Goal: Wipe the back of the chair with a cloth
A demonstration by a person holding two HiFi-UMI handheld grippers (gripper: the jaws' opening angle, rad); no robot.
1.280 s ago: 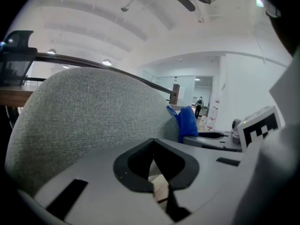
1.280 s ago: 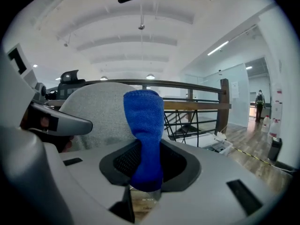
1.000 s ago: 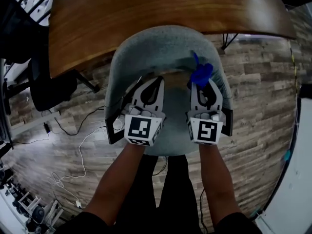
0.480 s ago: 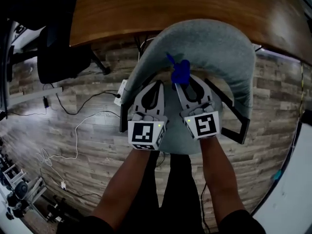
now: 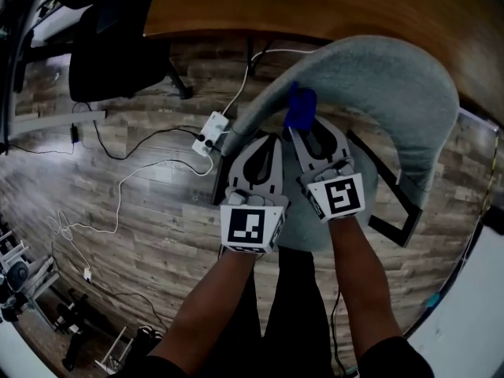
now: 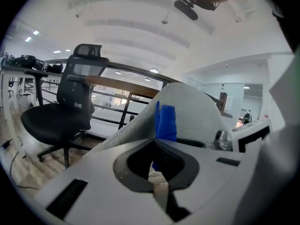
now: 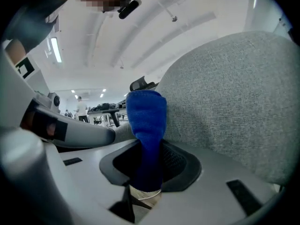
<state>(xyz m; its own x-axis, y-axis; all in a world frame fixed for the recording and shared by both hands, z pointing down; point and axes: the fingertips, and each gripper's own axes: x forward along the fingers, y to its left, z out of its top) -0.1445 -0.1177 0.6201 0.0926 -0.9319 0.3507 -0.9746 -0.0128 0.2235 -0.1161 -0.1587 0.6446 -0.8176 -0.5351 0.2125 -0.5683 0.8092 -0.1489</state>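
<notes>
**Wiping at the chair back's edge**

Held the blue cloth (image 5: 300, 109) clamped between the jaws of the right gripper (image 5: 304, 132), bunched lengthwise and pointing out past the tips toward 12 o'clock. Set it against the grey chair back (image 5: 378, 85), touching or very nearly so, at the curved edge on the back's 9 o'clock side, with the broad fabric spread from 1 to 3 o'clock of the cloth. Carried the left gripper (image 5: 268, 144) just beside the right, at its 9 o'clock, jaws closed together on nothing. Reached with both forearms straight ahead and almost parallel, the right a little further forward. Judged the right hand nearer for the coming stroke, probably a sweep toward 3 o'clock across the fabric.
</notes>
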